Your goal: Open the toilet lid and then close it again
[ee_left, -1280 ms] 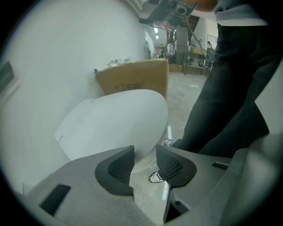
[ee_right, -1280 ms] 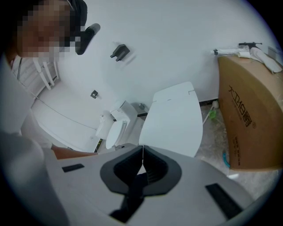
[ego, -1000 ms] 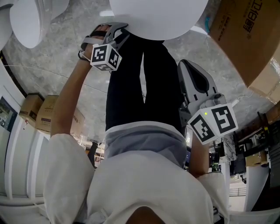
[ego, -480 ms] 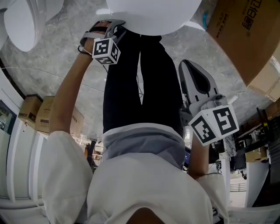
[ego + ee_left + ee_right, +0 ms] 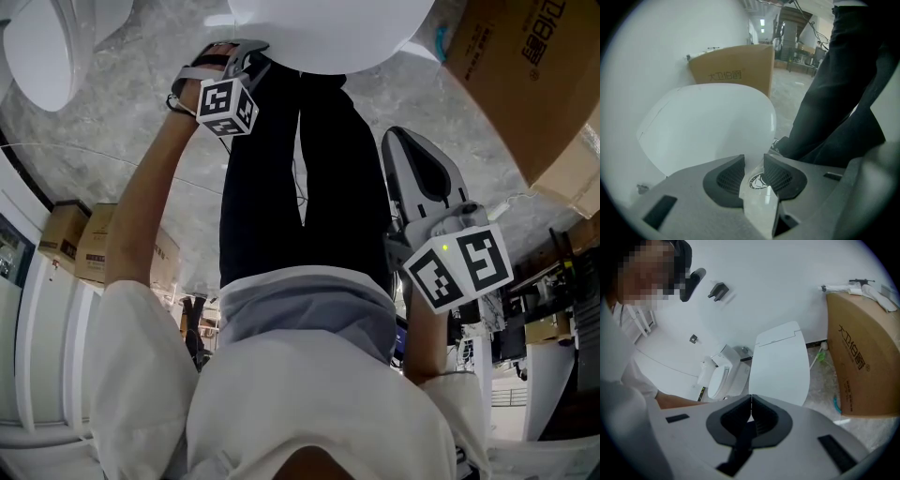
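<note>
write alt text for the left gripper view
The left gripper, its jaws slightly apart and just closing, has the near edge of a white toilet lid in the gap between them. A cardboard box stands behind the lid against a white wall, and a person's dark trouser leg fills the right.

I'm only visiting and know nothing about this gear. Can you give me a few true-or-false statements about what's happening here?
1. The right gripper has its jaws shut, with nothing in them. True.
2. The left gripper holds a brush. False: its jaws stand apart at the front edge of the toilet lid, which shows in the gap. They have just been closing.
3. A cardboard box stands near that lid. True.
4. The floor is wooden planks. False: it is grey and marble-like.
5. Only one toilet is in sight. False: a second toilet shows in the right gripper view.
</note>
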Available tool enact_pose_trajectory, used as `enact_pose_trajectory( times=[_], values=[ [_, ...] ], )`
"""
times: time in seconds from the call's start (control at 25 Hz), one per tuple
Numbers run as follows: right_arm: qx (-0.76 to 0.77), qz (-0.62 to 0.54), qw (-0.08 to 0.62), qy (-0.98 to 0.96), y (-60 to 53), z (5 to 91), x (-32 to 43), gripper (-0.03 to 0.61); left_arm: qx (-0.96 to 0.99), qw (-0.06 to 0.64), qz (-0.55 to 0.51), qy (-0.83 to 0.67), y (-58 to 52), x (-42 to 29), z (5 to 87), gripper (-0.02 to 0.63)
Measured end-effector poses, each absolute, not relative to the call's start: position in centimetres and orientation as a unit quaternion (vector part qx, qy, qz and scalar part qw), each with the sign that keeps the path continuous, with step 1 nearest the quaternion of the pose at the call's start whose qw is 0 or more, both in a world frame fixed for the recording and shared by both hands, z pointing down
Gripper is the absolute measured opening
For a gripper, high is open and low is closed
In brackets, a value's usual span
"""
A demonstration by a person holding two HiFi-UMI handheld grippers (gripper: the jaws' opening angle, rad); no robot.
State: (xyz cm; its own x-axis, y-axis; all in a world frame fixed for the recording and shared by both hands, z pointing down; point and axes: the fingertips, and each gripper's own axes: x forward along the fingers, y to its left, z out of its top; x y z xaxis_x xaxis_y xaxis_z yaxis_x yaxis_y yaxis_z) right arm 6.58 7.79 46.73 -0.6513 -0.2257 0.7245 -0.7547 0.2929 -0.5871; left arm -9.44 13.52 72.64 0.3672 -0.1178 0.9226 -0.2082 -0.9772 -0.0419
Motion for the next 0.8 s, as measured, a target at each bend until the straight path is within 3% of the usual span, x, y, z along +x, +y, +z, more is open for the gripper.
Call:
enact_pose_trajectory(
  times=[0.8],
  values=[
    [0.328,0.481,0.251,-0.773,6.8,44.2,6.1,0.011,0.819,0.146,0.520,-0.196,10.8,-9.4,69.3,0.060]
  ],
)
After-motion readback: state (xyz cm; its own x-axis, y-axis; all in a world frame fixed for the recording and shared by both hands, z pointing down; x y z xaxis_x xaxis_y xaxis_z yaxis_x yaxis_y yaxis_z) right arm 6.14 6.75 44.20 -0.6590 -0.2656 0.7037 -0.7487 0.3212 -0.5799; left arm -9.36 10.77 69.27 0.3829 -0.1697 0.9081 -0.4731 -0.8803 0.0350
